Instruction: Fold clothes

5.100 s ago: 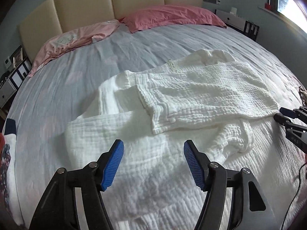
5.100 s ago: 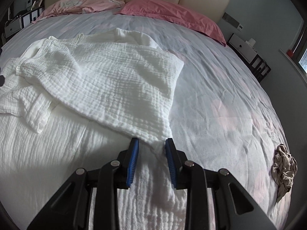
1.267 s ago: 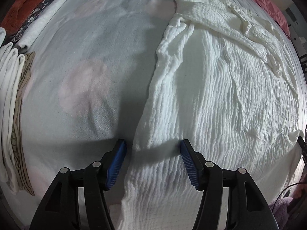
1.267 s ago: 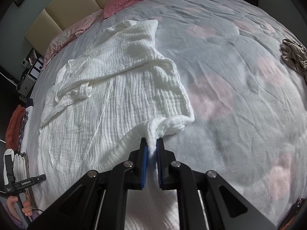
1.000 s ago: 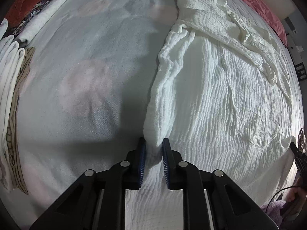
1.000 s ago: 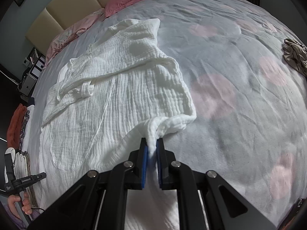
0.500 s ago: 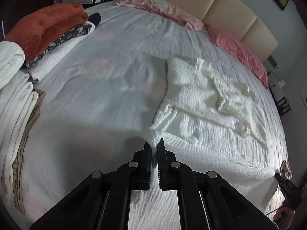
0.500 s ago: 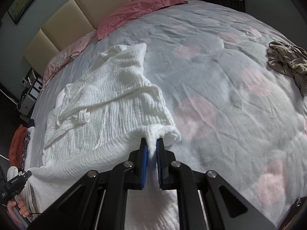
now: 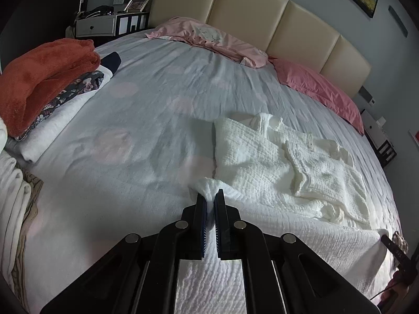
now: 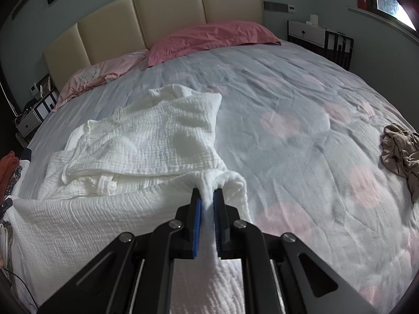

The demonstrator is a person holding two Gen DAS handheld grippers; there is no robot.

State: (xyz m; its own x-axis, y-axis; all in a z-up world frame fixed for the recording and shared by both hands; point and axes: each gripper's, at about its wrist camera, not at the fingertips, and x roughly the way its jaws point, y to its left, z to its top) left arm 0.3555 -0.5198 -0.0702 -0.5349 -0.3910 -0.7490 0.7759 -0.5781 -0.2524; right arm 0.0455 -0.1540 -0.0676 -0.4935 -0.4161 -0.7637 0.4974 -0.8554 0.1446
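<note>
Both wrist views face the headboard (image 9: 275, 23), sharing the bed (image 10: 301, 104).

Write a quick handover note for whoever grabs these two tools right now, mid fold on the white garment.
Left tool: shut on one bottom corner of the white garment.
Right tool: shut on the other bottom corner.
The garment lies on the bed, sleeves already folded in over the body, hem edge lifted between the tools.
Left to do: probably carry the hem up toward the collar, lay it flat, release.

Two pink pillows (image 10: 209, 36) lean against the beige headboard (image 10: 157, 7); a crumpled brown cloth (image 10: 400, 151) lies apart.
</note>
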